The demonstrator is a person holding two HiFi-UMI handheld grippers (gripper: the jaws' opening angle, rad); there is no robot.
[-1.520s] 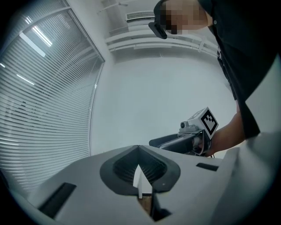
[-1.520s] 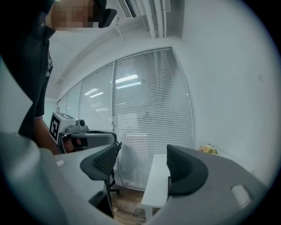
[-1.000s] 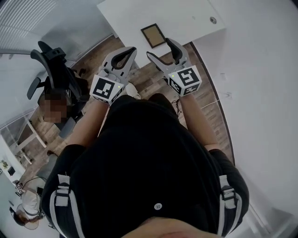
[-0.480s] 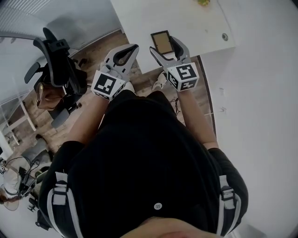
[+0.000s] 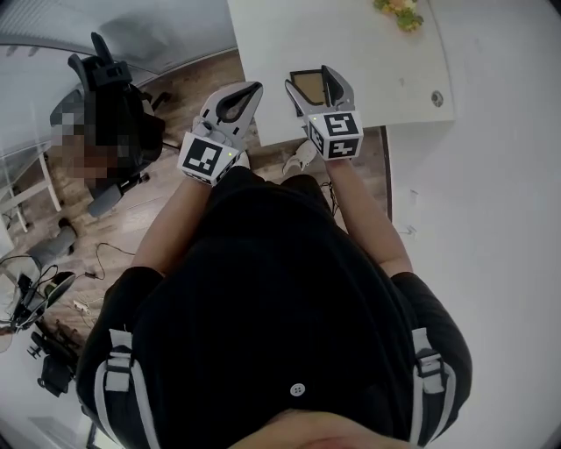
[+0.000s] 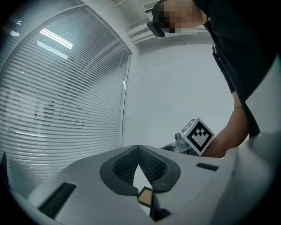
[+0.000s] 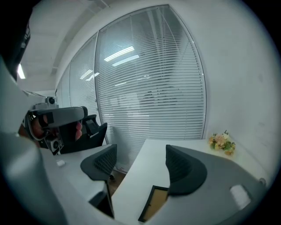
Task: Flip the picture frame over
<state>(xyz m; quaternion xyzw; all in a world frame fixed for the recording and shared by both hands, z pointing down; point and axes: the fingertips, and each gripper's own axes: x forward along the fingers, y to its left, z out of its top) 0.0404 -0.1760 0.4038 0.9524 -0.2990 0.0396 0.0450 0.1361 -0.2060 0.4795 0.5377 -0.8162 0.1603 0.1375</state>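
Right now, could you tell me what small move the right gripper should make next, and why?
Probably lower the right gripper toward the near edge of the picture frame. Its jaws are apart and empty, and the frame lies flat on the white table just below them, untouched. The left gripper is shut and sits left of the frame, so the right one looks better placed.

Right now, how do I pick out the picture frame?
Find the white table ahead. The picture frame lies flat near its front edge, in front of the open right gripper. It is the only dark-rimmed rectangle with a tan middle; the flowers sit at the far end.
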